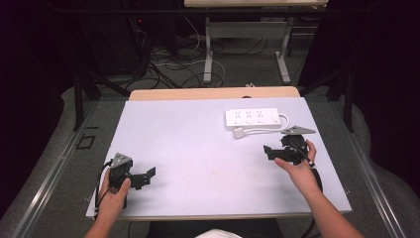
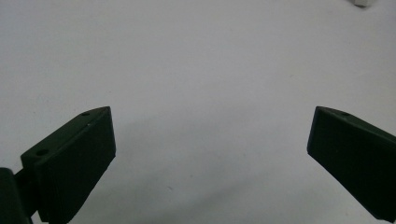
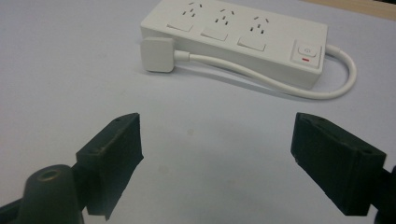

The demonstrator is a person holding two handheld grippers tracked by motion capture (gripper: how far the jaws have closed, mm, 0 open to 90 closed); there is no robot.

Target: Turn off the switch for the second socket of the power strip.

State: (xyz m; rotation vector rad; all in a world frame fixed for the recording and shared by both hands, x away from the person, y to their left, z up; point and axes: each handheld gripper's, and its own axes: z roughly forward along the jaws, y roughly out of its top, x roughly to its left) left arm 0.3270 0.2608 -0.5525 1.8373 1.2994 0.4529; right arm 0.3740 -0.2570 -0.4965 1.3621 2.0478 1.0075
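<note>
Right gripper view: a white power strip (image 3: 243,39) lies on the table (image 3: 56,84), its plug (image 3: 158,54) looped back alongside. Right gripper (image 3: 217,140) and left gripper (image 2: 210,149) are both spread, empty. The strip looks rigid, light, smooth; gripping across its narrow sides seems best.

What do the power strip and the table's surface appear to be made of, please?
The power strip looks like white moulded plastic: smooth, slightly glossy, rounded edges. Its cable appears rubbery. The table's surface seems a matte pale sheet or laminate; a wood-toned edge shows behind.
</note>
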